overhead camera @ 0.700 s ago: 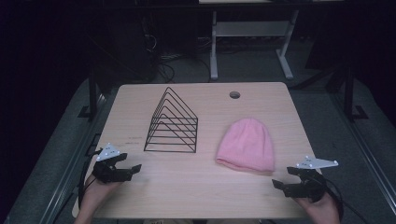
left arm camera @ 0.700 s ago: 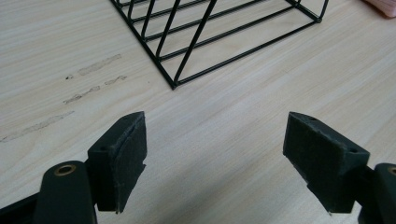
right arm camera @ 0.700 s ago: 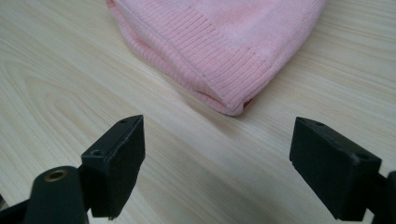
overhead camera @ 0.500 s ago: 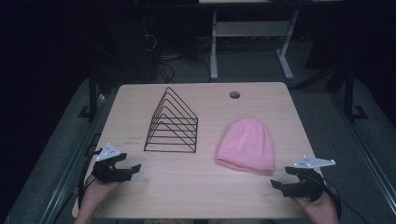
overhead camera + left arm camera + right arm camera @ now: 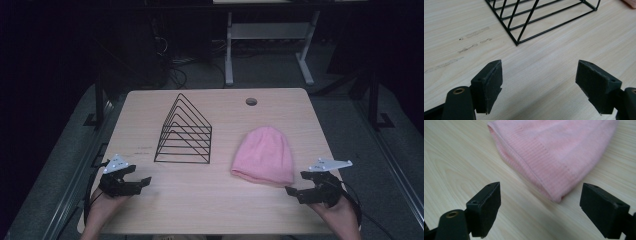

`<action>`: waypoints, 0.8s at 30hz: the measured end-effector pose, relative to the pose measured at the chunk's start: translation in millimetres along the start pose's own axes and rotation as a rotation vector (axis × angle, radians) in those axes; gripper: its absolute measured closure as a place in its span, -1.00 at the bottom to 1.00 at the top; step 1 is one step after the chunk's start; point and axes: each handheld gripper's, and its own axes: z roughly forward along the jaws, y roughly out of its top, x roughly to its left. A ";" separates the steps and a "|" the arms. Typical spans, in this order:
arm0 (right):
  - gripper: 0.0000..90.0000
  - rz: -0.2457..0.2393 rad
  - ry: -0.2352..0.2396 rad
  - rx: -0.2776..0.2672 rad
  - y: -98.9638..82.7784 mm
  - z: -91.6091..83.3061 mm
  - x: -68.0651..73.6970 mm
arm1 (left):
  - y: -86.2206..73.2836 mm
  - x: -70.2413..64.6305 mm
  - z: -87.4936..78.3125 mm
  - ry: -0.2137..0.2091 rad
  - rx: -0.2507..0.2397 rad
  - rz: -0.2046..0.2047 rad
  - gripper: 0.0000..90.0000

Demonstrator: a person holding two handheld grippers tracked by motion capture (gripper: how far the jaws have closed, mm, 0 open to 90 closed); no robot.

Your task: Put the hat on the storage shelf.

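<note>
1. Pink knitted beanie (image 5: 264, 156): lies flat on the right half of the desk (image 5: 215, 210), its open brim toward the near edge, its rounded crown toward the far edge.
2. Right gripper (image 5: 297, 192): held near the near right corner of the desk, just beside the beanie's brim. Jaws stand wide apart with nothing between them; in the right gripper view the brim lies just ahead of the pads (image 5: 486, 206), not touching.
3. Left gripper (image 5: 141, 182): held near the near left corner. Jaws spread wide, gripping nothing; bare wood shows between them.
4. Black wire rack (image 5: 184, 131): triangular frame, upright on the desk left of centre, well apart from the beanie.
5. Round hole (image 5: 251, 101): set in the desktop near the far edge.
</note>
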 end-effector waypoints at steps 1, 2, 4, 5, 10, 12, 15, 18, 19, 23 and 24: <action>-0.63 -0.001 0.010 0.001 3.4 2.4 -0.3 | 0.0 0.0 0.0 0.000 0.000 0.000 -0.52; -0.63 0.000 0.016 0.005 5.4 3.9 -0.4 | -0.1 -0.2 0.2 0.000 0.004 0.000 -0.52; -0.63 0.000 0.022 0.012 8.5 5.9 -0.8 | 0.1 -0.3 0.1 -0.002 0.008 0.000 -0.52; -0.63 0.001 0.025 0.018 11.4 7.7 -0.9 | 0.1 -0.1 0.2 0.000 0.003 0.001 -0.52; -0.63 -0.004 0.035 0.043 29.2 17.4 -5.1 | -1.0 2.5 -1.4 -0.001 -0.002 -0.014 -0.52; -0.62 -0.007 0.035 0.045 31.4 18.8 -6.0 | -1.3 3.2 -1.2 0.000 -0.004 -0.012 -0.52; -0.62 0.008 0.051 0.063 39.6 23.0 -11.9 | -1.4 3.5 -0.8 -0.007 -0.008 -0.023 -0.52; -0.62 0.018 0.063 0.062 46.2 25.1 -17.4 | 0.0 1.9 -1.5 -0.023 -0.011 -0.022 -0.52; -0.62 0.018 0.063 0.062 46.2 25.1 -17.4 | 0.0 1.9 -1.5 -0.023 -0.011 -0.022 -0.52; -0.62 0.014 0.066 0.073 57.2 28.8 -22.5 | -0.2 2.7 -2.3 -0.015 0.004 -0.005 -0.52; -0.62 0.013 0.067 0.071 60.2 29.0 -23.1 | -0.6 2.9 -1.9 -0.015 -0.004 -0.015 -0.52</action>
